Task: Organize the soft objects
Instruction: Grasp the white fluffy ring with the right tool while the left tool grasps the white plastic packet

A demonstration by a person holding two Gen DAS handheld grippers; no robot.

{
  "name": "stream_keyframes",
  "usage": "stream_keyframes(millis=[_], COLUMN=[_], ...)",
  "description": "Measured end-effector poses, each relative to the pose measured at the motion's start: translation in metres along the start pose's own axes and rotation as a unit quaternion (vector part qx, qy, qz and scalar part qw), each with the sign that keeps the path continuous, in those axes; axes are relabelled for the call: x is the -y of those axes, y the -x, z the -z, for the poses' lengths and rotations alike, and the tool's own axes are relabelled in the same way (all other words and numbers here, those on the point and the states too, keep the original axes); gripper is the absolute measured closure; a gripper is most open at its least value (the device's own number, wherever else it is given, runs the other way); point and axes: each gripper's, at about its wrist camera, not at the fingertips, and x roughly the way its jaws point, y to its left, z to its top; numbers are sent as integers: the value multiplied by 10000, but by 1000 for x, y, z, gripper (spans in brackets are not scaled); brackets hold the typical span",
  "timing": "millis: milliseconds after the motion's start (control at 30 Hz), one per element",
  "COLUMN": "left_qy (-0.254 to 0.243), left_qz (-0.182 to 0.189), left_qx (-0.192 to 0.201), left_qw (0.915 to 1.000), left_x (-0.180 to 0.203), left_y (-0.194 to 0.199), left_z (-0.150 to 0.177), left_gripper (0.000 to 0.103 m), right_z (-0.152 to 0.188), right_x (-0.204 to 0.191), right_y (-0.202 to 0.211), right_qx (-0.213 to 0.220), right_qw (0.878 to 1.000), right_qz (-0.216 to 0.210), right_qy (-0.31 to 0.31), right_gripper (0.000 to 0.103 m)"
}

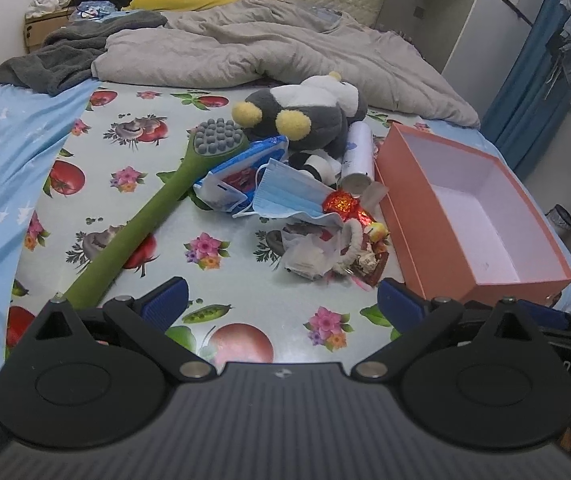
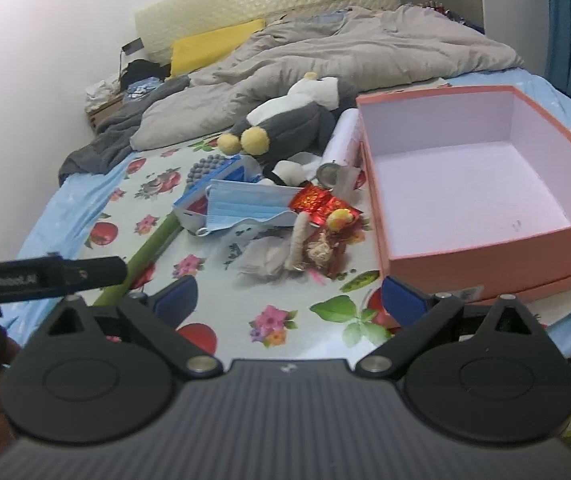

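A: Both claws are short of the pile. The left claw (image 1: 281, 294) has its blue pads wide apart with nothing between them. The right claw (image 2: 289, 294) is the same, spread and empty.

B: And the soft things?

A: Ahead of both claws, in a heap on the bed. The grey-and-white plush toy with yellow pompom feet (image 1: 305, 108) lies farthest off, a pale blue pleated face mask (image 1: 289, 196) nearer, and a crumpled white tissue wad (image 1: 309, 256) closest. Right of the pile, just beside it, stands the open salmon-pink cardboard box with a white lining (image 1: 437, 240), empty as far as I can see.

B: Risks?

A: Tangling, I'd judge. The mask overlaps a blue packet (image 1: 241, 172), and its ear loops could drag the packet or the shiny red foil wrapper (image 1: 339, 202) along. The long green massage stick with a grey knobbed head (image 1: 145, 220) lies just left of the left claw; a sideways sweep could knock it. The white cylinder (image 1: 357, 156) leans against the plush and might roll if the toy is lifted.

B: Surface?

A: A glossy fruit-and-flower sheet (image 1: 225, 320) over the mattress: soft and slippery. Beyond are a rumpled grey duvet (image 1: 245, 48), a quilted headboard and blue curtains far right.
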Motion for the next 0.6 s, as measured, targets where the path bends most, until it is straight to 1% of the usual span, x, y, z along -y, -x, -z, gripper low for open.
stream_keyframes(millis=[33,67,100,133,167,200,300,533,567,600], left_qy=[-3,-3,3,11,32,60,69,82,94,96], left_qz=[9,27,56,120,176,193,260,320,329,339], left_qx=[3,25,47,45,16,-13,-64,-194,-225,-255], left_qw=[10000,10000,10000,9999,9998,9998,9996,9993,9992,9991], left_x=[-1,-2,-3,-5,-6,-8,-11,-17,-17,-18], left_y=[-3,-5,-8,-11,-15,-18,-28,-49,-52,-55], left_z=[-1,-1,-2,-3,-4,-4,-6,-10,-10,-11], left_gripper=[1,3,8,11,15,17,19,19,19,19], right_z=[-1,-1,-2,-2,-2,-2,-3,-9,-10,-11], right_x=[-1,-2,-3,-4,-5,-5,-8,-12,-12,-13], right_y=[-2,-4,-5,-7,-9,-10,-17,-35,-38,-41], right_qx=[-4,-19,-28,-14,8,11,-25,-148,-165,-189], right_qw=[10000,10000,10000,10000,10000,10000,10000,9999,9998,9998], right_qz=[-45,-84,-51,44,69,37,41,51,52,49], right_qy=[5,4,8,12,16,21,60,26,19,20], right_gripper=[13,24,31,31,31,33,36,37,39,44])
